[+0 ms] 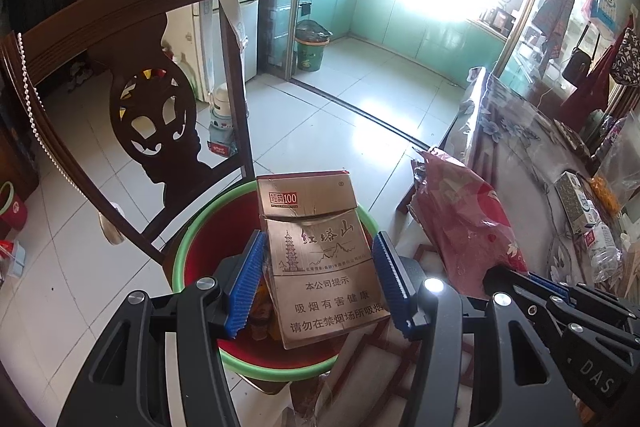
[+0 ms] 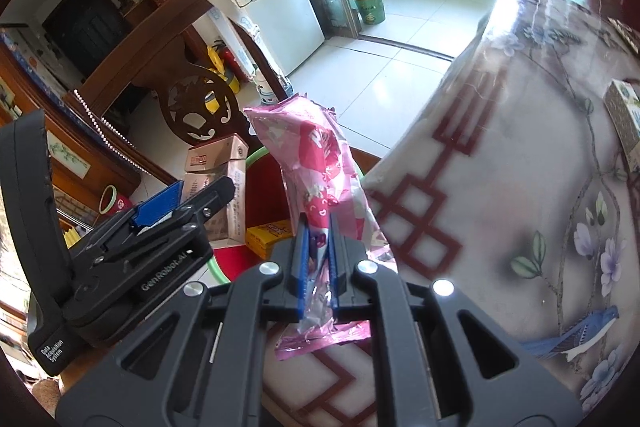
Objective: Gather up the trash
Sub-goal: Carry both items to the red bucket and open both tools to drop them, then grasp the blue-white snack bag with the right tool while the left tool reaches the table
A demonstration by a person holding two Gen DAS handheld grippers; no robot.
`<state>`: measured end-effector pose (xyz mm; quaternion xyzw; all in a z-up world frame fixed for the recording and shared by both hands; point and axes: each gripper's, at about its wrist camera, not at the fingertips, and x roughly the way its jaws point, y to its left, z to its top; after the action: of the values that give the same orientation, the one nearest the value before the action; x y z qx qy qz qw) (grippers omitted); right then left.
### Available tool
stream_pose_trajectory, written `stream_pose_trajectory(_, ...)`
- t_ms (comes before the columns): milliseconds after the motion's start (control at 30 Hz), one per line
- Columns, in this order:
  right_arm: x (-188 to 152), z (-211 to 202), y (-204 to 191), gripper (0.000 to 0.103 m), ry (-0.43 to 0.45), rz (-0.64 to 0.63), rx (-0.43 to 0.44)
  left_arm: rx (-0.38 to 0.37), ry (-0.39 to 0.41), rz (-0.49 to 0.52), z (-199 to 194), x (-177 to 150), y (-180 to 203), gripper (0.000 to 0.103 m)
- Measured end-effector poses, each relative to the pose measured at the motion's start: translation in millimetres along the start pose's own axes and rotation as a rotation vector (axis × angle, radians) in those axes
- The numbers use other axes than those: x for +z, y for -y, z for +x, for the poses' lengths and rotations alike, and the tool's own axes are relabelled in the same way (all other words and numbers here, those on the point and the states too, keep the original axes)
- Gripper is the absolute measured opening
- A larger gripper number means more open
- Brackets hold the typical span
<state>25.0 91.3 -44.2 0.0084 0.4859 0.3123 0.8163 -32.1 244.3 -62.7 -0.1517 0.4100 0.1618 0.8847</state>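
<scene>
The left tongs [image 1: 320, 283] pinch a cigarette pack [image 1: 320, 259] above the red bin [image 1: 200, 259], whose green rim sits beside the chair [image 1: 132, 75]. The right tongs [image 2: 318, 259] are pressed together on a pink wrapper [image 2: 316, 163], held by the tabletop [image 2: 520, 167] edge near the bin. Both pieces look ready to drop: the pack needs only release, the wrapper a short carry over the rim.

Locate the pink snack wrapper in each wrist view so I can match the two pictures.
Left wrist view: the pink snack wrapper stands right of centre, beside the cigarette pack, its lower end in the right gripper.
Right wrist view: centre, rising from between the right gripper's closed pads.
Shared landmark: the red bin with the green rim, below the cigarette pack.
</scene>
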Motion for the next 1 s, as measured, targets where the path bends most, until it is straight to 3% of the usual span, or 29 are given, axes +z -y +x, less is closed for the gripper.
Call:
stream_pose_trajectory(67, -1, -3, -3, 0.034, 0.016, -0.015, -0.024, 0.018, 0.000, -0.010, 1, 0, -2, 0.056)
stream_pose_trajectory(133, -2, -10, -8, 0.040, 0.051, -0.046, -0.064, 0.024, 0.001, -0.018, 2, 1, -4, 0.060)
stream_pose_trajectory(233, -2, -21, -16, 0.040, 0.087, -0.093, -0.104, 0.025, 0.007, -0.009, 1, 0, -3, 0.065)
stream_pose_trajectory(767, -7, -79, -37, 0.046, 0.245, -0.213, -0.220, 0.011, 0.012, 0.028, -1, -1, 10, 0.066)
stream_pose_trajectory(900, -14, -91, -28, 0.056, 0.251, -0.204, -0.215, -0.020, 0.011, 0.040, -2, -2, 20, 0.066)
stream_pose_trajectory(1000, -29, -96, -3, 0.057, 0.215, -0.170, -0.234, -0.056, 0.013, 0.063, -4, -3, 29, 0.066)
